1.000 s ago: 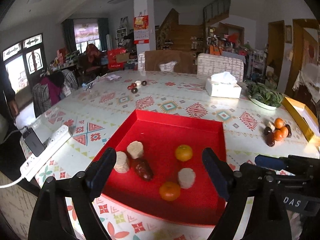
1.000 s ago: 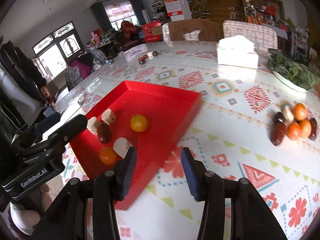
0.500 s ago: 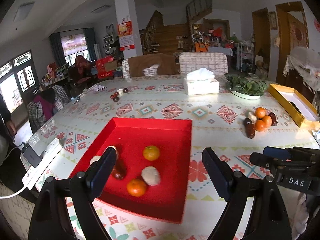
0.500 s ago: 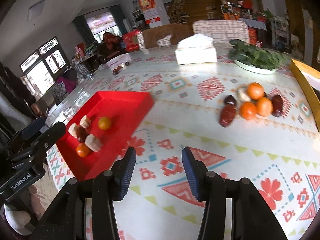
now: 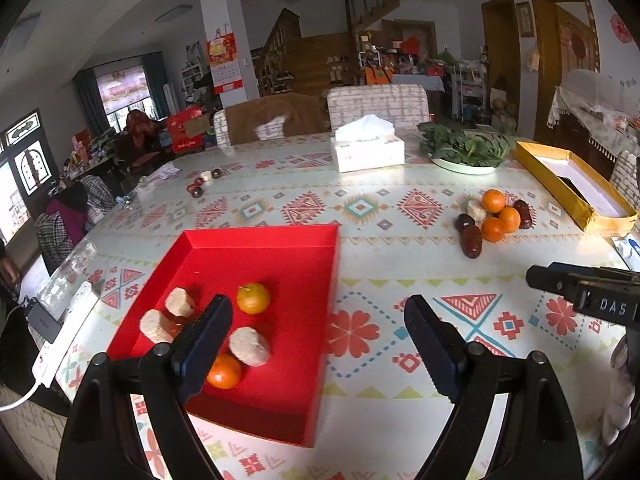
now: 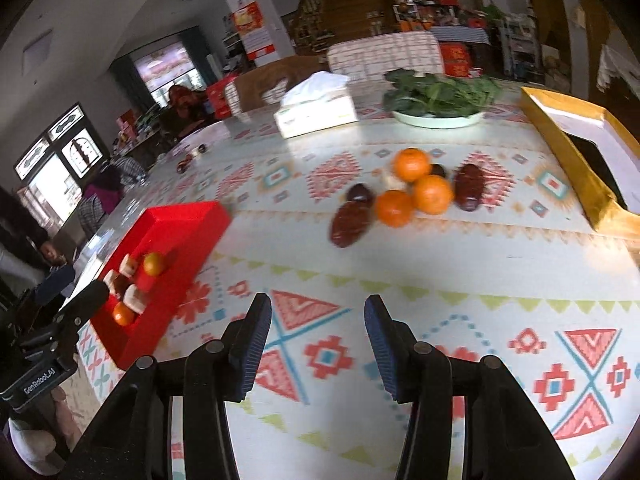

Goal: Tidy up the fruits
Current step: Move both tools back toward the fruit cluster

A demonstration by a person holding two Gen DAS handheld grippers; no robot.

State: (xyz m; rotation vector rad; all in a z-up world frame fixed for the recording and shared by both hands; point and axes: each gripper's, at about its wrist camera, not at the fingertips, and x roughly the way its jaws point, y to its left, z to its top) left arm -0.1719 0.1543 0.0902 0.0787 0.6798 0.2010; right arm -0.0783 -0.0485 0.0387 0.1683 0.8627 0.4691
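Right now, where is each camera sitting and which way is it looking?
Left wrist: sits on the left gripper, looks down across the table at the red tray; its open fingers show, plus the right gripper at the right edge.
Right wrist: sits on the right gripper, faces the fruit pile; its empty fingers show, and the left gripper at the left edge.
Shared: tray, fruit pile, tissue box, plate of greens, yellow box.

In the red tray (image 5: pixel 256 248), the left gripper's (image 5: pixel 316 344) near finger (image 5: pixel 202 344) covers part of one orange (image 5: pixel 224 370) and most of something dark beside the pale chunks (image 5: pixel 168 314). Over at two o'clock, the loose fruit pile (image 6: pixel 404 192) smears with motion. The yellow box (image 6: pixel 576 152) runs off the right edge.
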